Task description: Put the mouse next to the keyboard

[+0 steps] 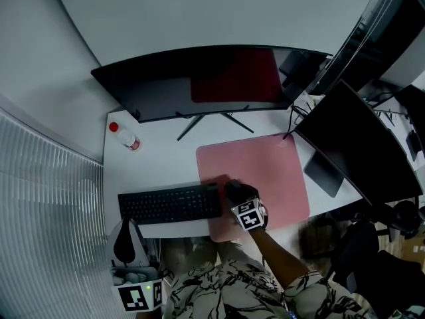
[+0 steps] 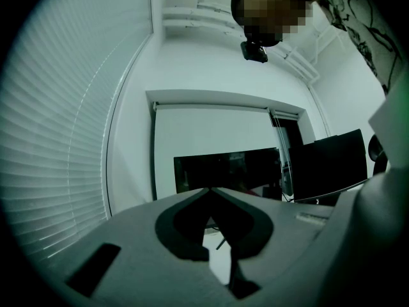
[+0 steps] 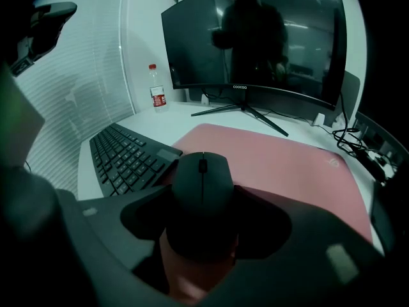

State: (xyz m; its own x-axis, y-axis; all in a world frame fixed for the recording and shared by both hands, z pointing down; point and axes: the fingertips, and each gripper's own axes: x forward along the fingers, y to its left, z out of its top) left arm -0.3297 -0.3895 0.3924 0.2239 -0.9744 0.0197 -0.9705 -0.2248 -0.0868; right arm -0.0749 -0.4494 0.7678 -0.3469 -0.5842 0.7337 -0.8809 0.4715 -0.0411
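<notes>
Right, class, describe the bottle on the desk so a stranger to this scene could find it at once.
Start at the wide curved monitor at the back of the white desk. By its left end, beyond the keyboard, stands a small bottle. Its red cap sets it apart from the black things around.

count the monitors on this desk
2. A wide monitor stands along the back of the desk. A second monitor sits angled at its right edge. Dark shapes beyond may hide more.
</notes>
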